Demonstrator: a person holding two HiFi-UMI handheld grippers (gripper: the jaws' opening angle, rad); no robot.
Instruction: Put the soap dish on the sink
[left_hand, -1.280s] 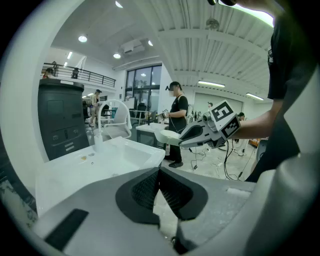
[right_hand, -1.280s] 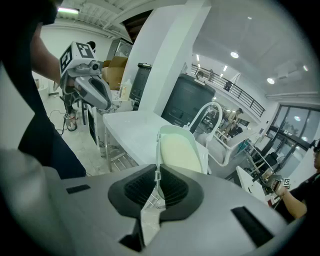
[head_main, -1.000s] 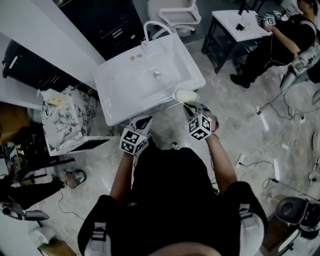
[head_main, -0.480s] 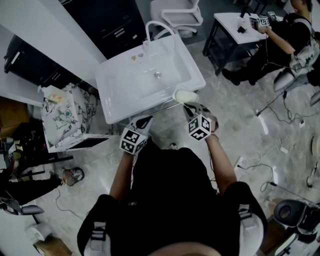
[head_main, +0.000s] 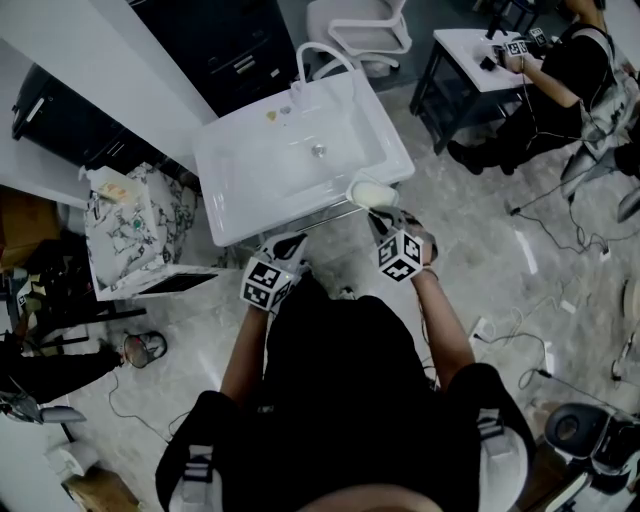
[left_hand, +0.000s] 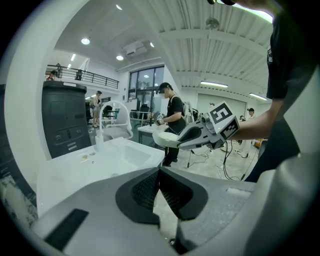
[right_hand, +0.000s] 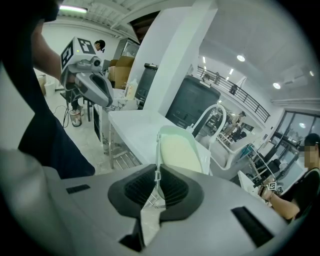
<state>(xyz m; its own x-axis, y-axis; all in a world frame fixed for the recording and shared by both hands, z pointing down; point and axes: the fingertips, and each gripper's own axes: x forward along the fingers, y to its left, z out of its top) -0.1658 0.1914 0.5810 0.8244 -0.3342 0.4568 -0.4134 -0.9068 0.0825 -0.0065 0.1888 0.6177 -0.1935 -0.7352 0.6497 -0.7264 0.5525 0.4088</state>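
Currently right gripper (right_hand: 158, 176) clamps the pale soap dish (right_hand: 178, 150) by its rim, at the sink's (head_main: 250, 170) front right corner (contact unconfirmed). Left gripper (left_hand: 160, 174) closed, empty, near the sink's front edge.

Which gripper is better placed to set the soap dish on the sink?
Right. The right gripper has its jaws clamped on the soap dish rim, at the front corner of the sink; the left gripper is shut and empty.
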